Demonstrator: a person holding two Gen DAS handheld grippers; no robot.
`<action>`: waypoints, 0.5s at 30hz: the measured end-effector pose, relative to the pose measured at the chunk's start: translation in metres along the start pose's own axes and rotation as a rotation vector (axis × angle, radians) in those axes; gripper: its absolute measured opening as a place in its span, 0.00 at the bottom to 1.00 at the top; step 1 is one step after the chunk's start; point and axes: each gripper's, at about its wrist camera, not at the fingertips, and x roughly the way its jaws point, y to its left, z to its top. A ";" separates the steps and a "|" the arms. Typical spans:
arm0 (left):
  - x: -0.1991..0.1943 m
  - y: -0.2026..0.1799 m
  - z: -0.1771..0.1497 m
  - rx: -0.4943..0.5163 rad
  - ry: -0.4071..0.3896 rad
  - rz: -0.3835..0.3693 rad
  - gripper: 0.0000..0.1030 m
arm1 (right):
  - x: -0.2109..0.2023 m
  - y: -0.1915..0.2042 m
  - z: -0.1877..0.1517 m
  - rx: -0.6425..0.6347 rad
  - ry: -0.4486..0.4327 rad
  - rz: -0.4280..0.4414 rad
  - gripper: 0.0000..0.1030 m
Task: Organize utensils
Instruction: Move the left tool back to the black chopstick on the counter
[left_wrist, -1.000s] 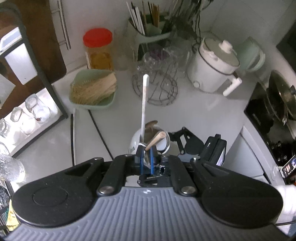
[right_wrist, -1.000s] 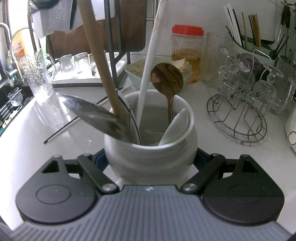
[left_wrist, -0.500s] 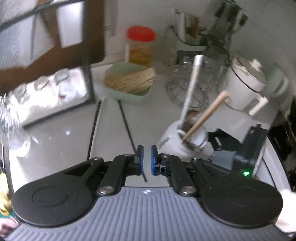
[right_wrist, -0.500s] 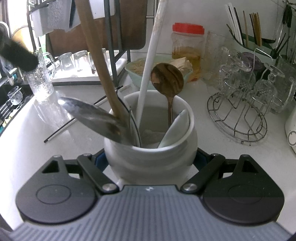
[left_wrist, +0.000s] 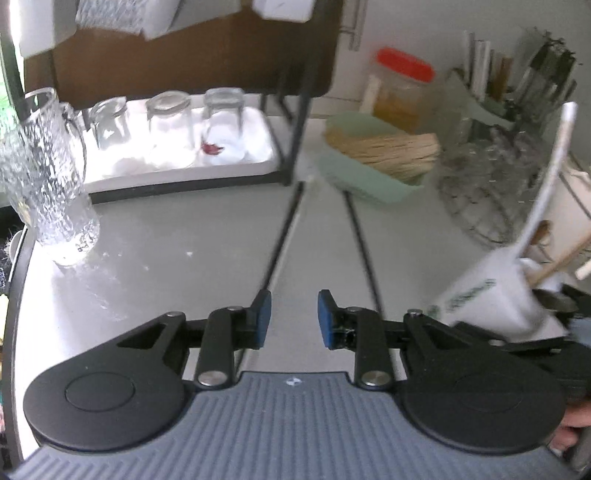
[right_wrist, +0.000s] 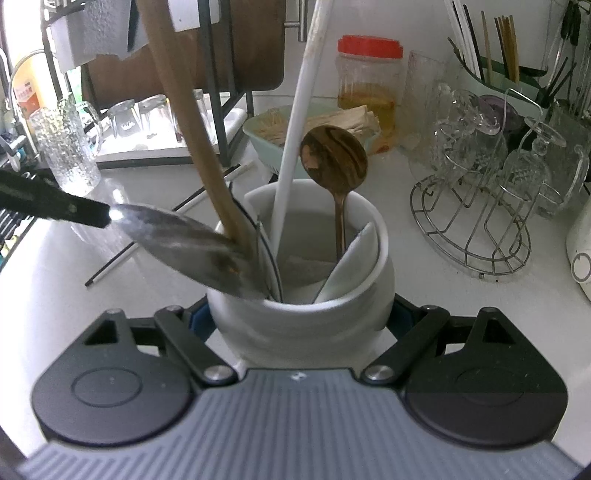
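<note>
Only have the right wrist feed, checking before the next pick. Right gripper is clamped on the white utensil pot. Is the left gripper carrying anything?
Observer: No. The left gripper has nothing between its jaws, and they're opening.
Operator: Aimed at what?
Observer: Two thin black chopsticks lying on the counter, just ahead of its fingertips.
Operator: Anything on the pot's outside I can't see?
Observer: Green print on the wall of the pot.

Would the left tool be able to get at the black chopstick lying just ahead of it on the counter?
Probably yes: the left tool is opening and empty, and the black chopstick lies on bare counter with nothing in the way.
</note>
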 end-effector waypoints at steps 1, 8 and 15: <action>0.007 0.004 -0.001 0.000 -0.001 0.011 0.31 | 0.000 0.000 0.000 0.001 -0.001 0.000 0.89; 0.049 0.023 -0.008 0.027 0.011 0.064 0.30 | 0.000 0.001 -0.002 0.006 -0.009 -0.002 0.89; 0.055 0.028 -0.010 0.040 -0.014 0.071 0.29 | 0.000 0.002 -0.001 0.021 -0.003 -0.015 0.89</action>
